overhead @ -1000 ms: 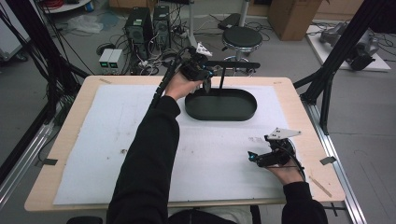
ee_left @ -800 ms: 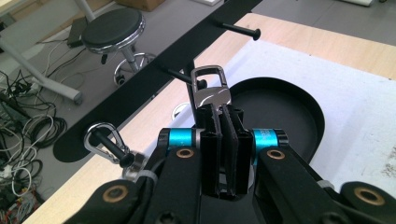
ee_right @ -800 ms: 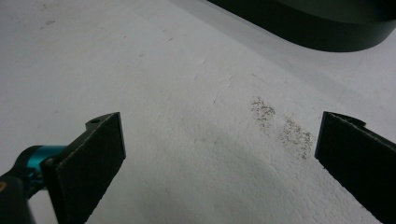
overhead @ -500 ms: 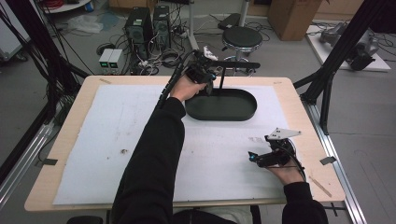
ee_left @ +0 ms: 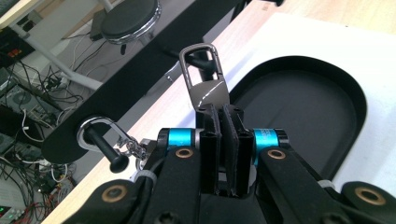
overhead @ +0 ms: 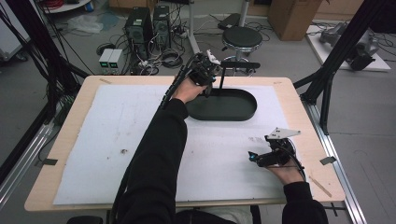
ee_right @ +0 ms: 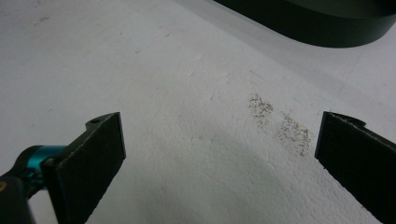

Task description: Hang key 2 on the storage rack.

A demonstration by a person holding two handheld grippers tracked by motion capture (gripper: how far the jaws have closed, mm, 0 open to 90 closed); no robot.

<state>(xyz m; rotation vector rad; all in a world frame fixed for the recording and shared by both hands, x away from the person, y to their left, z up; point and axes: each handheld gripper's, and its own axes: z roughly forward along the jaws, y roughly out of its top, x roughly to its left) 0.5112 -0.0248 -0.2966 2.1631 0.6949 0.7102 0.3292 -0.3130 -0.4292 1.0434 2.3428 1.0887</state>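
While the left gripper [ee_left: 223, 109] holds its jaws pinched on a dark metal clasp [ee_left: 205, 74], the clasp's loop projects just beyond the fingertips, near a peg of the black rack [ee_left: 140, 88] above the oval tray [ee_left: 303, 112]. The right gripper [ee_right: 219, 154] rests with jaws spread wide over the white mat [ee_right: 187, 116], nothing between them.

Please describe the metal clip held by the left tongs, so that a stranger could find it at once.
Find the black oval tray at the table's far side. Above its left end, the left tongs pinch a dark grey clip. Unlike the silver ring already on a peg, it is still held.
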